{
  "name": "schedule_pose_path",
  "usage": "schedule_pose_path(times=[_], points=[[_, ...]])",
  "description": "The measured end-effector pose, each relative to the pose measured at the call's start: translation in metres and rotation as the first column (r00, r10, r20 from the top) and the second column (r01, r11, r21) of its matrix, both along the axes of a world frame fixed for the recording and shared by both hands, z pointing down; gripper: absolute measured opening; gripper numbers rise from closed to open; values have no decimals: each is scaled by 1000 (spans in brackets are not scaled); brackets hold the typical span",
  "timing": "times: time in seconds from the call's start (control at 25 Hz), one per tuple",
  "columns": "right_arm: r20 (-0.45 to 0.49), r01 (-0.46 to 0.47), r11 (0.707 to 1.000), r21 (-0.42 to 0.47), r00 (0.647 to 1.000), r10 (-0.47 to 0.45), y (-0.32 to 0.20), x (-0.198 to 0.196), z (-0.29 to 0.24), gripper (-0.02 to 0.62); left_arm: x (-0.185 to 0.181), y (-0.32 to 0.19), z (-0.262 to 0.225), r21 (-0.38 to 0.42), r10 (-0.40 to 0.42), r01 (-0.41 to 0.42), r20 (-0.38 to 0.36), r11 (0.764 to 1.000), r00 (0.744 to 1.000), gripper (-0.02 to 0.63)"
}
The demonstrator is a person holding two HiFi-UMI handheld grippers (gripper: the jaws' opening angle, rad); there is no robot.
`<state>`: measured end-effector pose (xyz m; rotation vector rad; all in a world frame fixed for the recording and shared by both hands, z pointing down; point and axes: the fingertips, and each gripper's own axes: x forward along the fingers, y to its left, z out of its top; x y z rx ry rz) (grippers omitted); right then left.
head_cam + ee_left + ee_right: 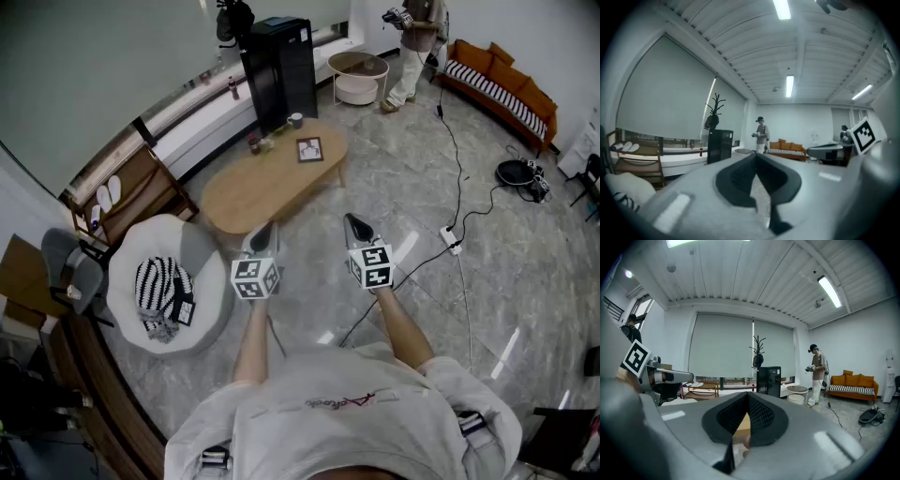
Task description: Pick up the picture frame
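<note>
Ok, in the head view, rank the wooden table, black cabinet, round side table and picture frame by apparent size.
Largest to smallest:
wooden table
black cabinet
round side table
picture frame
Round side table is farthest, so understated.

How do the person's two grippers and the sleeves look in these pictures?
Both the left gripper and the right gripper are grey, tapered shells with black ribbed pads. Each carries a white cube with black square markers. The person wears a pale short-sleeved shirt.
</note>
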<state>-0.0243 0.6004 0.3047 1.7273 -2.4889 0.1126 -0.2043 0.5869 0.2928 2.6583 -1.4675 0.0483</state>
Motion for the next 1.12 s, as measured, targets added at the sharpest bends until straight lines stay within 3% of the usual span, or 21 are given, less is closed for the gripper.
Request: schedule_pose_path(times=[0.68, 1.12], points=[[16, 56, 998, 0, 998, -56, -13, 22, 7, 6, 28, -9, 2, 6, -41, 41, 13, 999, 999, 1], [1, 81, 997, -6, 997, -81, -18, 61, 13, 6, 74, -14, 3, 12, -48, 48, 19, 999, 999, 0]])
